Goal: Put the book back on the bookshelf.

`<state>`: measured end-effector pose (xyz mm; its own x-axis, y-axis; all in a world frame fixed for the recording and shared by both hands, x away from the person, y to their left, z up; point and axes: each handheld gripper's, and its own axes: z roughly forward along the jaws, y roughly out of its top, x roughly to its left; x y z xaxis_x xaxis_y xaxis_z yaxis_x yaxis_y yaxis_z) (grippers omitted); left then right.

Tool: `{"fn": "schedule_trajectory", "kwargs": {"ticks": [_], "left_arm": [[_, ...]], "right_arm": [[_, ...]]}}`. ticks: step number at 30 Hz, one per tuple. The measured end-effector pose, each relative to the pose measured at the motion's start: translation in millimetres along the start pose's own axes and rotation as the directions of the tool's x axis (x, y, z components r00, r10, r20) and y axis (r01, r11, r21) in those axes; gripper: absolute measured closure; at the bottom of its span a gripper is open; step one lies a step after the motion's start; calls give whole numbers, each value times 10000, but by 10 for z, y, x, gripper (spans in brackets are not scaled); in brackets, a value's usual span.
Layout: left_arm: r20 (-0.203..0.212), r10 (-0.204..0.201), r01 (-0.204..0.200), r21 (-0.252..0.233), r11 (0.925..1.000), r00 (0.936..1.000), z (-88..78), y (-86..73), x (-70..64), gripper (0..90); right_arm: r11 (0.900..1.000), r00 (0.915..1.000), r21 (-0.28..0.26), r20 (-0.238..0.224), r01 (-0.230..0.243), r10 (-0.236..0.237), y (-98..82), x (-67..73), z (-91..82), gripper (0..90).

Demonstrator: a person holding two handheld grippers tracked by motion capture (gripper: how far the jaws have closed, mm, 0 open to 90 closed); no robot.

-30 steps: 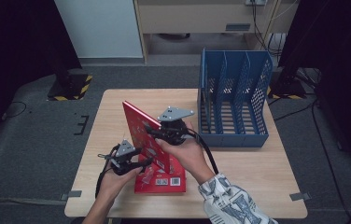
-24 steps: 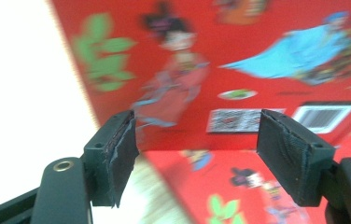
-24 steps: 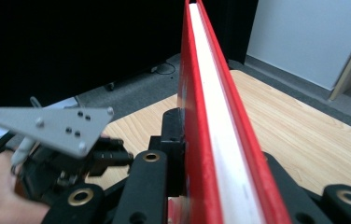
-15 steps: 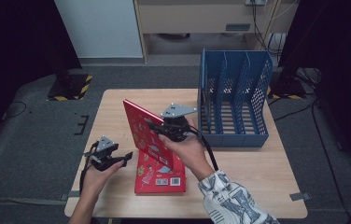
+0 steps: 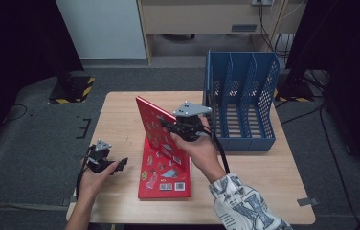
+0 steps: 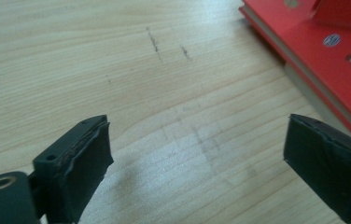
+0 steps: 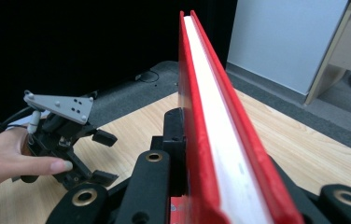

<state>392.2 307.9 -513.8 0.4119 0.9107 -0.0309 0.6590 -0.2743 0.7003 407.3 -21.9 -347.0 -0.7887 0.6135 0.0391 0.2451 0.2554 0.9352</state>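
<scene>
Right gripper [image 5: 164,126]: jaws clamped on the upper red book [image 5: 156,129], which stands on edge, tilted, near the table's [image 5: 120,110] centre. In the right gripper view the red book [image 7: 215,140] runs straight up between the two black jaws, red covers outside, white page block inside; pads press on both covers (no gap visible). The grey three-cornered plate [image 5: 192,109] sits on top of this gripper; its cable trails back along the person's patterned sleeve [image 5: 245,203].

Left gripper [image 5: 120,163]: jaws wide apart, nothing between them; they have just been opening. In the left gripper view the two black pads [image 6: 87,165] frame bare wood approx. at table level, w/ faint scuff marks on the surface. Position: near the table's left front edge, apart from both books. The same gripper [image 7: 101,156] shows in the right gripper view, held by the left hand [image 7: 19,158], jaws spread.

Second red book [image 5: 166,170]: lies flat on the table, cover w/ small printed figures facing up, barcode near its front edge. Its edge [image 6: 313,51] shows at the upper right of the left gripper view. The standing book's lower edge rests on or just above it (contact cannot be confirmed).

Blue file rack [image 5: 240,96]: at the table's right rear, upright dividers, compartments open to the top. It stands just beside the right gripper, not touching the book.
</scene>
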Motion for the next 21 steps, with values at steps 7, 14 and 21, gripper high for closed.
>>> {"fn": "schedule_trajectory", "kwargs": {"ticks": [7,14,21], "left_arm": [[-133,-279,282,261,9993,9995,57,-39,65,48],[-165,-142,148,368,9992,9998,82,-51,52,48],[-161,62,-54,521,9986,9999,100,-58,30,48]], "right_arm": [[9999,10000,-114,89,38,-37,0,-17,-104,793],[9996,9998,-228,147,142,-139,10,-20,-233,793],[9993,9997,-326,197,174,-168,1,-42,-353,793]]}}
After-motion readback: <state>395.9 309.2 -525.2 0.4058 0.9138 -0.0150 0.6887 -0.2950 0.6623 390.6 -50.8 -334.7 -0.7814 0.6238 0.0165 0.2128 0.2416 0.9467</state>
